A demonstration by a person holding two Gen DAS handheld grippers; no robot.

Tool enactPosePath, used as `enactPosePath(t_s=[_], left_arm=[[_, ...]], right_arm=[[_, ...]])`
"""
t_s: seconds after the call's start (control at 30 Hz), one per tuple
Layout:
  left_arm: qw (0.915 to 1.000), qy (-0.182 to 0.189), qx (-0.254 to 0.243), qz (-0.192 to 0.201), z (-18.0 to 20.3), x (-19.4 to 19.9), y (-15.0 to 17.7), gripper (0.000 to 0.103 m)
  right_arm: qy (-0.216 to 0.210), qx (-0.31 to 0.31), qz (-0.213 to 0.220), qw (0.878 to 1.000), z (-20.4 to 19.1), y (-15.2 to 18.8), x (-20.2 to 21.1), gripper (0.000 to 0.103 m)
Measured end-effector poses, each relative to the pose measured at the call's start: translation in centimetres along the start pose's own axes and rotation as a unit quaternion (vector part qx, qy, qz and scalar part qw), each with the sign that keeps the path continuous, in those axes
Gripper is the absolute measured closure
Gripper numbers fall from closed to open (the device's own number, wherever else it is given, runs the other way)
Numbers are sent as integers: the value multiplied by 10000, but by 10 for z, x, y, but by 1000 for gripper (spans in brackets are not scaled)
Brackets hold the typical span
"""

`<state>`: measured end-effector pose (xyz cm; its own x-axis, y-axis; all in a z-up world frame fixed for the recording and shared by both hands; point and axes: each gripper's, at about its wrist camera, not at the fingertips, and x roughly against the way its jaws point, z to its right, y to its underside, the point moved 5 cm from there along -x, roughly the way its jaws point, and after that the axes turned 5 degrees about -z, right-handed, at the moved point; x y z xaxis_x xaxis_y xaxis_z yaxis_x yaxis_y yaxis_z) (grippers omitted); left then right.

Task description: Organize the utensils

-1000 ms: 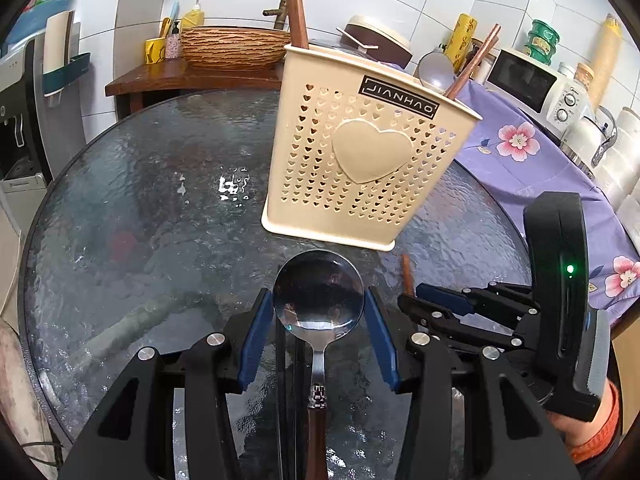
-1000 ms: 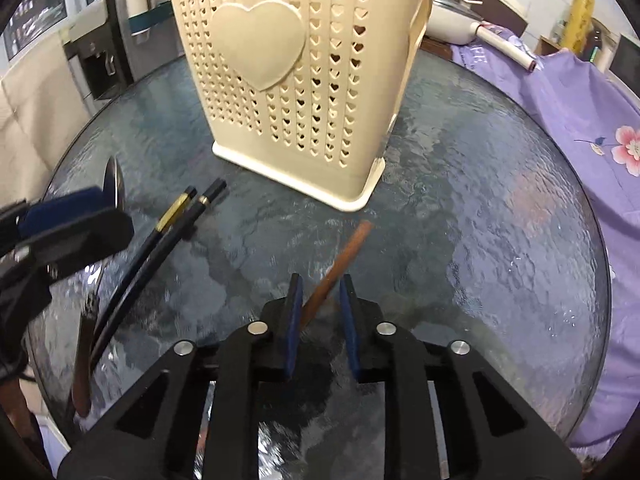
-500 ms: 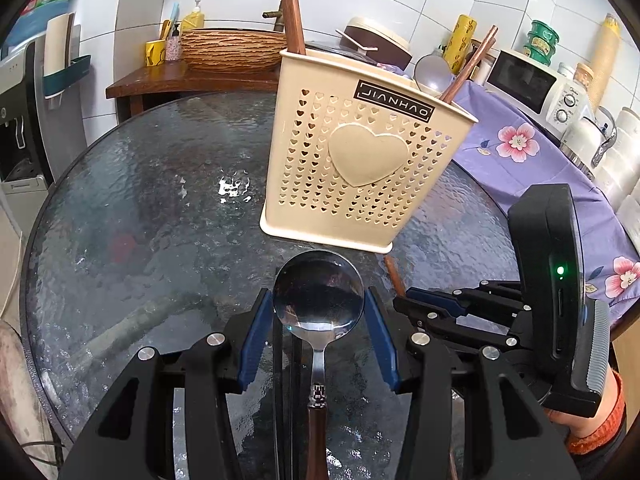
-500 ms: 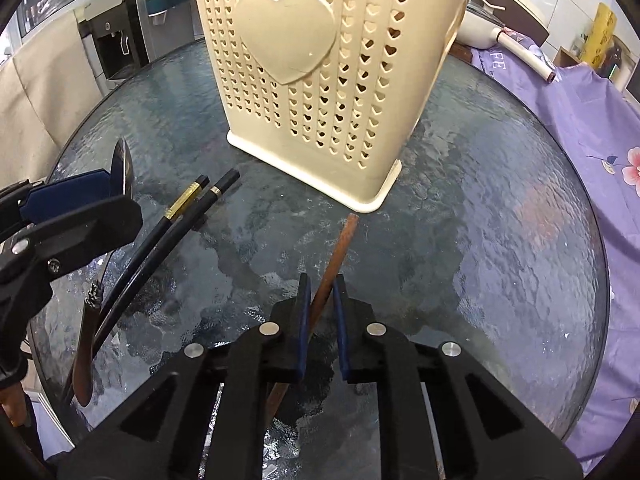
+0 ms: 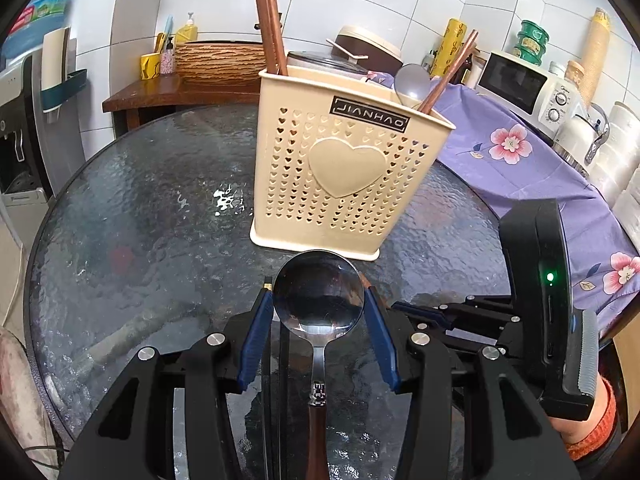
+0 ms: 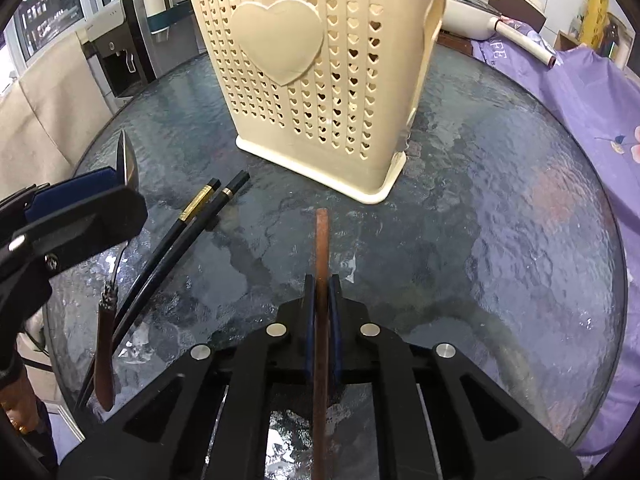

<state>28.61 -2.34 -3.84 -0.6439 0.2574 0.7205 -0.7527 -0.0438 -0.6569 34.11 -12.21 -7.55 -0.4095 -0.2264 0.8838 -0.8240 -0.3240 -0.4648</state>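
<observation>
My right gripper is clamped tight on a brown chopstick, tip pointing to 12 toward the cream holder on the glass table. Left gripper grips the spoon bowl, about half open. Black chopsticks lie at 10 w/ gold bands.
</observation>
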Motion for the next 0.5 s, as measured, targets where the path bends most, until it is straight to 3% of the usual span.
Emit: enactPosePath(t_s=[0.3, 0.5], left_arm=[[10000, 2, -44, -25, 4, -1, 0, 57], [10000, 4, -53, -36, 5, -2, 2, 57]], right_arm=[[-68, -167, -3, 9998, 7, 4, 3, 96], [254, 2, -96, 9996, 2, 1, 1, 96]])
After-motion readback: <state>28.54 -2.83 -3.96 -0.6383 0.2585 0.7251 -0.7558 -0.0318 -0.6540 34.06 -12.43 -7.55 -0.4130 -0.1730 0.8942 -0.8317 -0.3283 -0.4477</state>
